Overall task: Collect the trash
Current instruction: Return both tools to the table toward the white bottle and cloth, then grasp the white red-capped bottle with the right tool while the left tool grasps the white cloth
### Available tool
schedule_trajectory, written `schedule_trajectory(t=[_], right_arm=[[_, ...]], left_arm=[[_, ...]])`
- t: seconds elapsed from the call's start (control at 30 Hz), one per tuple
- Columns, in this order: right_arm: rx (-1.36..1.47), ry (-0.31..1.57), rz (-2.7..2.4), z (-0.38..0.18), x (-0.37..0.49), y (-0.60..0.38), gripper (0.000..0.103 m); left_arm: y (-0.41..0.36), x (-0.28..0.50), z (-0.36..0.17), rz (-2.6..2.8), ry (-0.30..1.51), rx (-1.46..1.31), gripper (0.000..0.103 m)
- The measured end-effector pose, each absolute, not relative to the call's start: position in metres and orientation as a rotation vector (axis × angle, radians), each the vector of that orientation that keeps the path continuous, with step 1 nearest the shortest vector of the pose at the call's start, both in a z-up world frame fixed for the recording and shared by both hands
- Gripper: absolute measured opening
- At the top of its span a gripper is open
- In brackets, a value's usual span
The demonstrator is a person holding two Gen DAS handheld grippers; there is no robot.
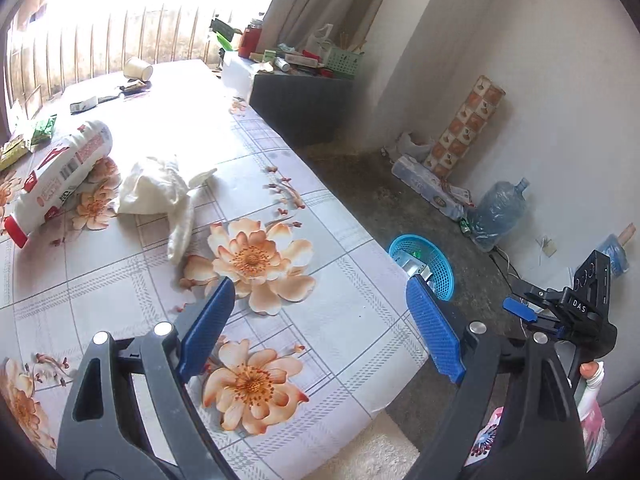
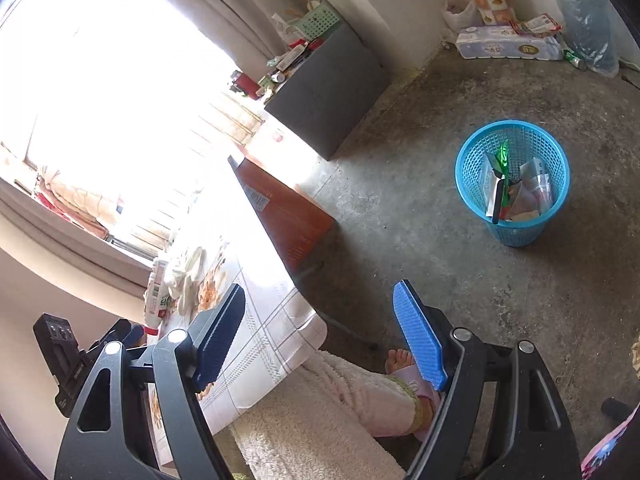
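Both my grippers, left gripper (image 1: 320, 320) and right gripper (image 2: 320, 332), were spread and empty, and honestly the bottle (image 1: 60, 180) at 10 o'clock looked ready to roll off the table (image 1: 340, 312) if nudged.

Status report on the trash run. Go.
Left gripper open, empty, over the table. Right gripper open, empty. Blue basket on floor, wrappers inside. Bottle, crumpled cloth, paper cup uncollected. Nothing blocking.

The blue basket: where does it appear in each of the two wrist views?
Left wrist: blue basket right of centre, on the floor beyond the table edge, partly hidden by a finger.
Right wrist: blue basket upper right, fully visible, wrappers inside.
Shared landmark: grey cabinet.
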State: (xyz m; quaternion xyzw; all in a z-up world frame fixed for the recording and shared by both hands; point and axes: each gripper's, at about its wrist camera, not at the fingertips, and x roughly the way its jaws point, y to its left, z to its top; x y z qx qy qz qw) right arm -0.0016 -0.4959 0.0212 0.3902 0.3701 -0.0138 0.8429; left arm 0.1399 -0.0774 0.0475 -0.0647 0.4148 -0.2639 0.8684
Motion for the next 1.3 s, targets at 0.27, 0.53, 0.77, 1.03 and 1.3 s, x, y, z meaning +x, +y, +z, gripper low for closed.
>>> schedule_trajectory(t=[0.27, 0.53, 0.77, 1.03, 1.3], right_arm=[[0.751, 0.889, 0.154, 0.022, 0.055, -0.42, 0.075], [0.653, 0.967, 0.303, 0.029, 0.104, -0.348, 0.075], [0.582, 0.981, 0.503, 0.062, 0.158, -0.267, 0.075], [0.543, 1.124, 0.596, 0.057, 0.284, -0.136, 0.08], [0.661, 1.281, 0.446, -0.004, 0.374, -0.064, 0.08]], left_arm=[[0.037, 0.136, 0.036, -0.322, 0.85, -0.255, 0.083], [0.101, 0.145, 0.032, -0.201, 0.824, -0.305, 0.083], [0.118, 0.15, 0.01, -0.154, 0.837, -0.371, 0.083], [0.139, 0.137, 0.0, -0.136, 0.824, -0.445, 0.083], [0.174, 0.123, -0.005, -0.079, 0.815, -0.456, 0.083]])
